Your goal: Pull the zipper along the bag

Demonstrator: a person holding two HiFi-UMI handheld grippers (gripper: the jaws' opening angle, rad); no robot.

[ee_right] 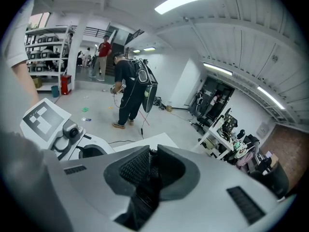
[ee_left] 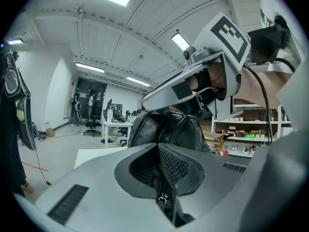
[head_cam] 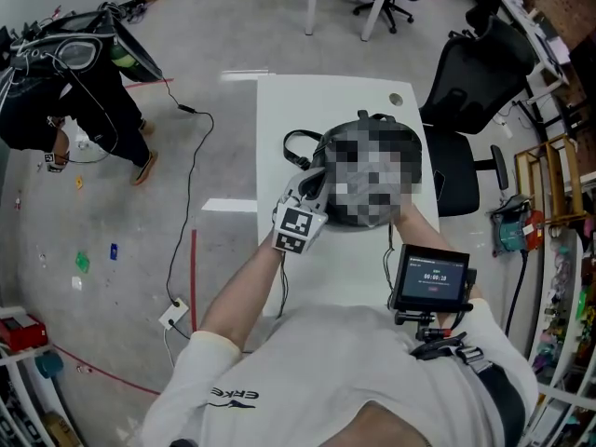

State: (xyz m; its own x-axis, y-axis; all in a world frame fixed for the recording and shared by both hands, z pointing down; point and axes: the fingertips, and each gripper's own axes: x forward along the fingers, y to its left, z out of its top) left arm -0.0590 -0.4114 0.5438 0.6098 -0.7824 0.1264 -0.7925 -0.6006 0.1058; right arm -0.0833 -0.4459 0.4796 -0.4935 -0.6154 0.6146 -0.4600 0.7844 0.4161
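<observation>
A black bag (head_cam: 368,120) lies on the white table (head_cam: 317,101); a mosaic patch covers most of it in the head view. My left gripper (head_cam: 315,186) reaches onto the bag's left side, near its handle loop (head_cam: 293,145). In the left gripper view the bag (ee_left: 164,127) rises just ahead, and my left gripper (ee_left: 157,149) is shut on the small metal zipper pull (ee_left: 162,197). My right gripper (ee_right: 150,152) is shut on a fold of black bag fabric (ee_right: 145,197). The head view hides it behind the patch. It hangs above the bag, its marker cube (ee_left: 229,32) uppermost.
A black office chair (head_cam: 475,82) stands against the table's right side. A person in dark clothes (head_cam: 65,91) is on the floor to the left, with cables (head_cam: 186,212) trailing toward the table. A small monitor (head_cam: 430,277) sits at my chest.
</observation>
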